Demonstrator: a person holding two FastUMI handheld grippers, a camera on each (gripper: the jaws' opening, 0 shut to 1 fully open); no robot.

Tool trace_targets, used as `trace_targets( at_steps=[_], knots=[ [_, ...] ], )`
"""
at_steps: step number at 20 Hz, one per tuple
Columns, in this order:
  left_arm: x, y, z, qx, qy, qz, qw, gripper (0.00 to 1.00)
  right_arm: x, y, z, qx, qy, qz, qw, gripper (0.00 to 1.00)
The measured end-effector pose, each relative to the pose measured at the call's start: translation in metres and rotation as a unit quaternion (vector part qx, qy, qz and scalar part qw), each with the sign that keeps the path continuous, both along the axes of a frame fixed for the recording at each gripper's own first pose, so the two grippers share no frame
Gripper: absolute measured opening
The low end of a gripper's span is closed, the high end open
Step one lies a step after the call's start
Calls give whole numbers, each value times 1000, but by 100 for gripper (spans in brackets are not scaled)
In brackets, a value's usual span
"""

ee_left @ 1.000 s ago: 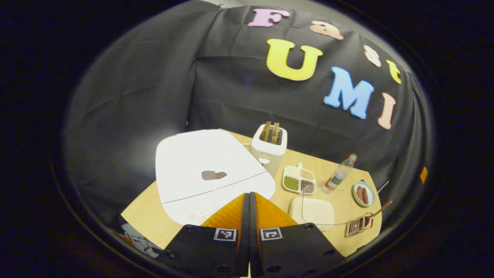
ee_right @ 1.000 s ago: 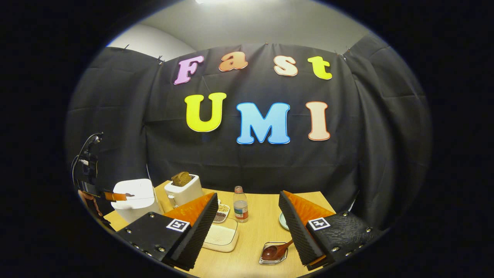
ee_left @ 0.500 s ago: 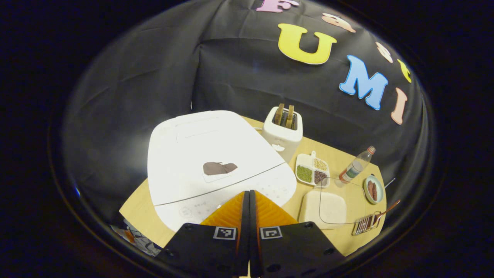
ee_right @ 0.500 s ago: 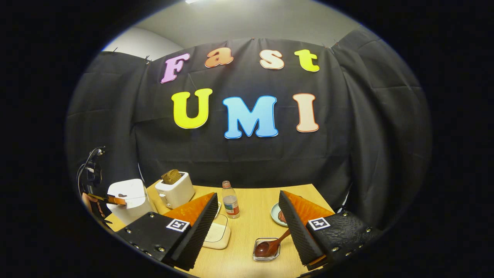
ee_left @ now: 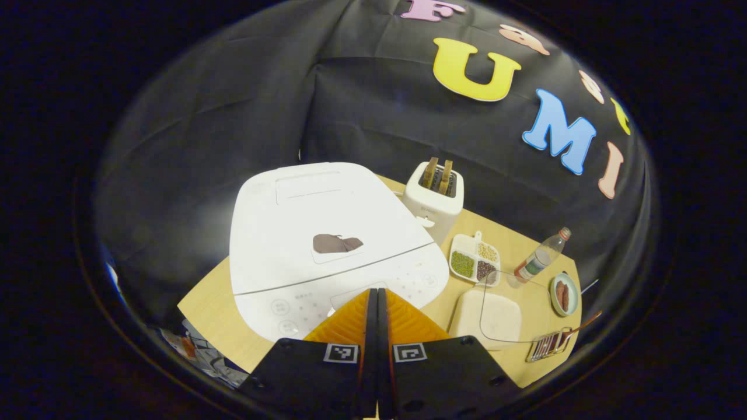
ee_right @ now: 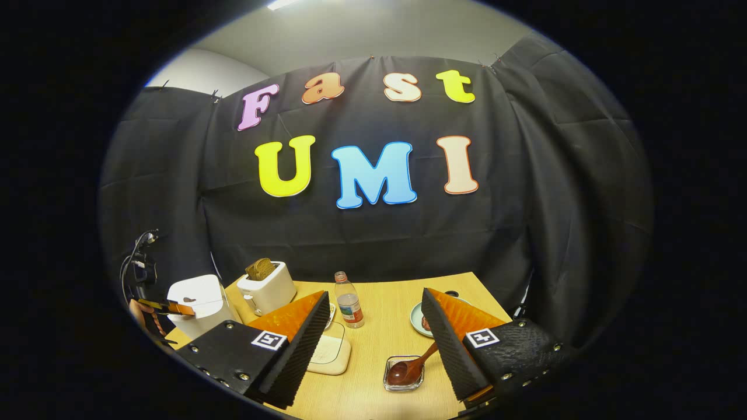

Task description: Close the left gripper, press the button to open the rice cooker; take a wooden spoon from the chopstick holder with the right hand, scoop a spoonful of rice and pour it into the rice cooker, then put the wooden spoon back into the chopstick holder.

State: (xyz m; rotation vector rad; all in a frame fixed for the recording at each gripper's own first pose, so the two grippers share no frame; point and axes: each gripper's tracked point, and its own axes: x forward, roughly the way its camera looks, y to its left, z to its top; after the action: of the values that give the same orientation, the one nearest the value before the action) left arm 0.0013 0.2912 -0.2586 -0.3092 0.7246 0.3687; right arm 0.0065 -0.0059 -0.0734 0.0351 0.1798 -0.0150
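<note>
In the left gripper view, the left gripper (ee_left: 376, 294) sits at the bottom centre of the frame with its two fingers pressed flat together, nothing between them. Their tips lie over the front control panel of the white rice cooker (ee_left: 327, 233), whose lid is down; whether the tips actually touch the panel cannot be told. The cooker fills the middle left of the frame on the wooden table (ee_left: 216, 303). Behind it to the upper right stands a white toaster (ee_left: 435, 198) with two slices of bread sticking up. To the right of the cooker lie a divided dish of beans and grains (ee_left: 474, 263), a plastic bottle (ee_left: 540, 256) and a small plate with sausages (ee_left: 564, 293). Lower right is the container of rice (ee_left: 487, 318) with a clear lid, and beside it, near the frame's right edge, the chopstick holder (ee_left: 545, 344) with the wooden spoon (ee_left: 578, 326) lying in it, handle pointing up and right.

In the right gripper view, the right gripper (ee_right: 376, 344) is at the bottom with its fingers spread wide apart and empty, held above the table. Between the fingers, low in the frame, the chopstick holder (ee_right: 402, 373) holds the wooden spoon (ee_right: 411, 367), bowl down to the left. The rice container (ee_right: 330, 353) is partly behind the left-hand finger. At the far left edge the other gripper meets the rice cooker (ee_right: 195, 297).
</note>
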Motion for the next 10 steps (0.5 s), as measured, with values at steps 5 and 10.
trace_targets(
  at_steps=[5,10],
  knots=[
    [21,31,17,4,-31,26,999,8,-2,-5,-6,-9,7,0,1000,96],
    [44,50,4,-10,-9,46,999,8,0,-7,-1,-8,4,0,1000,96]
  ],
)
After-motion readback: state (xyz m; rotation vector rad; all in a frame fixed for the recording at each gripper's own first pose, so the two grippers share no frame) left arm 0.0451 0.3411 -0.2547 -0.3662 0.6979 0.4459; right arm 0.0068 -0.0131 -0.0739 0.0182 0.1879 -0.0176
